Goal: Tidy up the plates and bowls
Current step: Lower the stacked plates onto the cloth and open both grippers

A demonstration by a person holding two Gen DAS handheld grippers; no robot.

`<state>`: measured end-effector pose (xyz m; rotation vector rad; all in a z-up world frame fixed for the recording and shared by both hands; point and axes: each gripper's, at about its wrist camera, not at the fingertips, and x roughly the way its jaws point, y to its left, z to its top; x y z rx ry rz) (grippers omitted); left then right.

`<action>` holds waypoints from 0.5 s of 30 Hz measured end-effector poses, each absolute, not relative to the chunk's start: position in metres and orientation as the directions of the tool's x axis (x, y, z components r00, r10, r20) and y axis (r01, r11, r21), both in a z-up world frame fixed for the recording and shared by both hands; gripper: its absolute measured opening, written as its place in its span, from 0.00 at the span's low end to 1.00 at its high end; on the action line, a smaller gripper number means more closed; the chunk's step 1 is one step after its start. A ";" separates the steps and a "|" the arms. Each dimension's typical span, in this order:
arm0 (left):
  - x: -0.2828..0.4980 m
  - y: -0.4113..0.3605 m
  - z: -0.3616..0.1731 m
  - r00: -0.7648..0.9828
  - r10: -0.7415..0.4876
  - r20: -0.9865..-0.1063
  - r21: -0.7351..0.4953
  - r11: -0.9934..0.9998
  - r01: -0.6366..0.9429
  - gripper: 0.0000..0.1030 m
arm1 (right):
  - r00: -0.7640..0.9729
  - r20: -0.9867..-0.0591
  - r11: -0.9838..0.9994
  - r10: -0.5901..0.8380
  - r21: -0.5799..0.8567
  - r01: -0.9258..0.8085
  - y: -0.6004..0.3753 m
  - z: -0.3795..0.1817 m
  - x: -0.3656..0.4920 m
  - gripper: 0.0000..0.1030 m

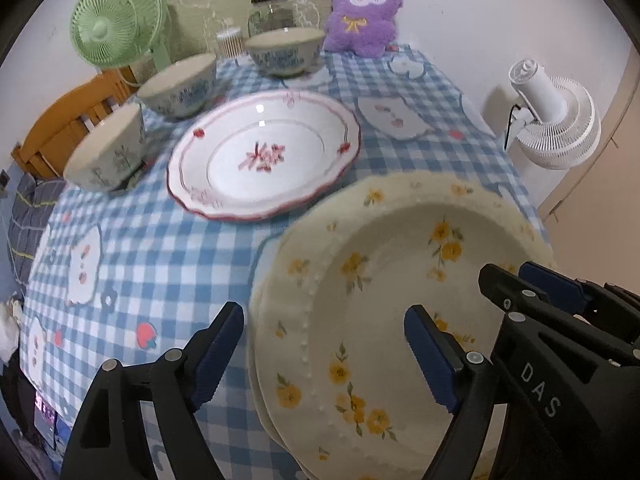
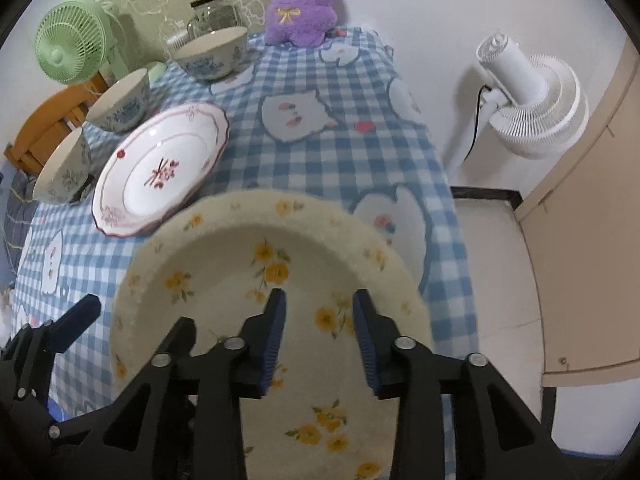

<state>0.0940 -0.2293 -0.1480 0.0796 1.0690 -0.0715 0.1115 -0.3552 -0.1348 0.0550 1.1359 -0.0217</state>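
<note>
A cream plate with yellow flowers (image 1: 380, 300) lies at the near edge of the table; it looks like two stacked plates. It also shows in the right wrist view (image 2: 256, 272). My left gripper (image 1: 324, 356) is open, its jaws astride the plate's left rim. My right gripper (image 2: 318, 340) is open above the plate's near part; it also shows in the left wrist view (image 1: 532, 292). A white plate with red flowers (image 1: 264, 156) lies further back. Three patterned bowls (image 1: 106, 152) (image 1: 180, 86) (image 1: 284, 50) stand along the left and back.
The table has a blue checked cloth (image 1: 160, 248). A purple plush toy (image 1: 364, 12), a glass jar (image 1: 272, 16) and a green fan (image 1: 112, 20) stand at the back. A white fan (image 2: 532, 92) stands on the floor to the right.
</note>
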 end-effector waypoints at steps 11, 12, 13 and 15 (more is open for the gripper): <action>0.113 -0.226 -0.101 0.520 0.011 -0.854 0.030 0.999 0.027 0.83 | 0.466 -0.882 0.998 0.067 0.056 -0.039 -0.361 -0.086 0.142 0.64; 0.114 -0.226 -0.097 0.525 0.017 -0.851 0.032 0.999 0.019 0.83 | 0.470 -0.880 0.997 0.070 0.055 -0.044 -0.361 -0.082 0.143 0.67; 0.116 -0.225 -0.093 0.529 0.024 -0.848 0.033 0.999 0.006 0.83 | 0.477 -0.876 0.997 0.071 0.052 -0.052 -0.360 -0.077 0.145 0.70; 0.120 -0.223 -0.087 0.532 0.033 -0.846 0.027 0.999 -0.019 0.84 | 0.489 -0.869 0.997 0.069 0.044 -0.063 -0.358 -0.069 0.149 0.71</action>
